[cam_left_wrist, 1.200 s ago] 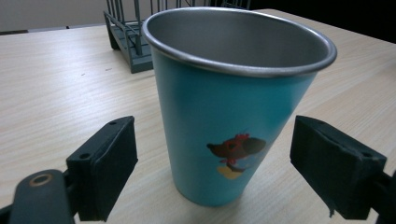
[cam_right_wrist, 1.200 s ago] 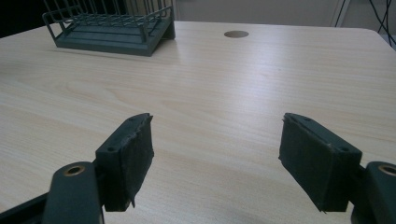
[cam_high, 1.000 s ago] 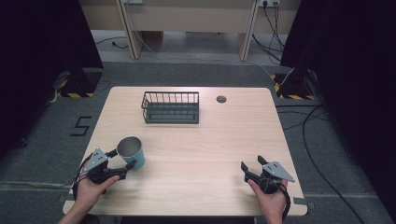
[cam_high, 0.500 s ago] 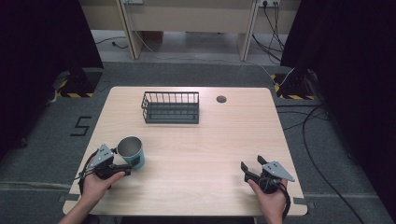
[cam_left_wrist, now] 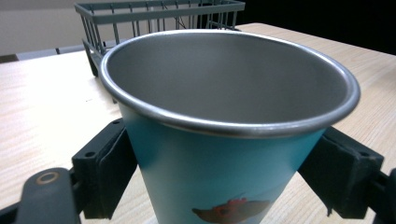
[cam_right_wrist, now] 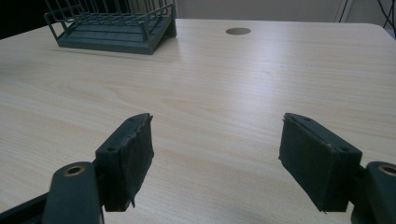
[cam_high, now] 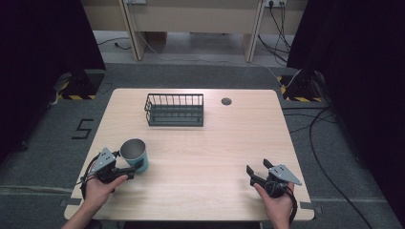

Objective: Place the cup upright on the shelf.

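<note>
— While the left gripper [cam_high: 128,170] is clamping the teal cup [cam_high: 135,153] at the table's [cam_high: 215,152] near-left corner, is anything obscured?
— Cup base is being cropped in the left gripper view; right gripper [cam_high: 254,171] is idling spread, empty; wire basket [cam_high: 175,109] is sitting well apart.

Even overhead light falls on the pale table [cam_high: 215,143], while the surrounds sink into near-black. Shadows are soft and short — a faint one lies beside the wire basket [cam_high: 175,109]. The high view is slightly soft; the cup [cam_left_wrist: 224,140] rim gleams, and the nearest jaws blur a little.
</note>
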Demonstrator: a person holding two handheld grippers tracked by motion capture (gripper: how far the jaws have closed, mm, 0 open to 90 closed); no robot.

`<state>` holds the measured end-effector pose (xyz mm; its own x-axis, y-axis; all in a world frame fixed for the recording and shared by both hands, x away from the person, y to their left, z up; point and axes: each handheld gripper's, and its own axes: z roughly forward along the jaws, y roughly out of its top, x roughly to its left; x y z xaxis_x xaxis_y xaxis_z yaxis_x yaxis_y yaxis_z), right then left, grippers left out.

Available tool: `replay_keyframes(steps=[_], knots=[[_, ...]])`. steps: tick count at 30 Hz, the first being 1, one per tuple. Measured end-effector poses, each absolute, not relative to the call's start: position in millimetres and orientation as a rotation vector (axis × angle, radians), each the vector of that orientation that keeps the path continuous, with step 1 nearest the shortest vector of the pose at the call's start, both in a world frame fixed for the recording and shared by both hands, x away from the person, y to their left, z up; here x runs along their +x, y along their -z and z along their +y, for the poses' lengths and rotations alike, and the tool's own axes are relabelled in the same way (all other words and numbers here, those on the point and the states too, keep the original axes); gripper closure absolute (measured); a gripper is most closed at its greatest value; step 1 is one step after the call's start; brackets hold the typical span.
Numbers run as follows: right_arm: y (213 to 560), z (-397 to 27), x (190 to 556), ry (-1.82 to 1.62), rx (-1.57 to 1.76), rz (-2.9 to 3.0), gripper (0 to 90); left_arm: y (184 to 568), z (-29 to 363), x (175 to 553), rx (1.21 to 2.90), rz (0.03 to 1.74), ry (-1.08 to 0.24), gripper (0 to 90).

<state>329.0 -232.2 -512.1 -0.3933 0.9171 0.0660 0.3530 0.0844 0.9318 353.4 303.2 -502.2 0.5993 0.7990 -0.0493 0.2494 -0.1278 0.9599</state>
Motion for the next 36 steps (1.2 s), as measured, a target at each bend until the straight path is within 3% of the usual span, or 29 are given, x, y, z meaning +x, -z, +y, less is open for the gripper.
replay_keyframes(steps=[36], knots=[[512.2,-234.4,329.7,-1.32,1.276,1.801,26.8,472.0,284.6,374.5,1.653,0.825,-0.631,15.9]])
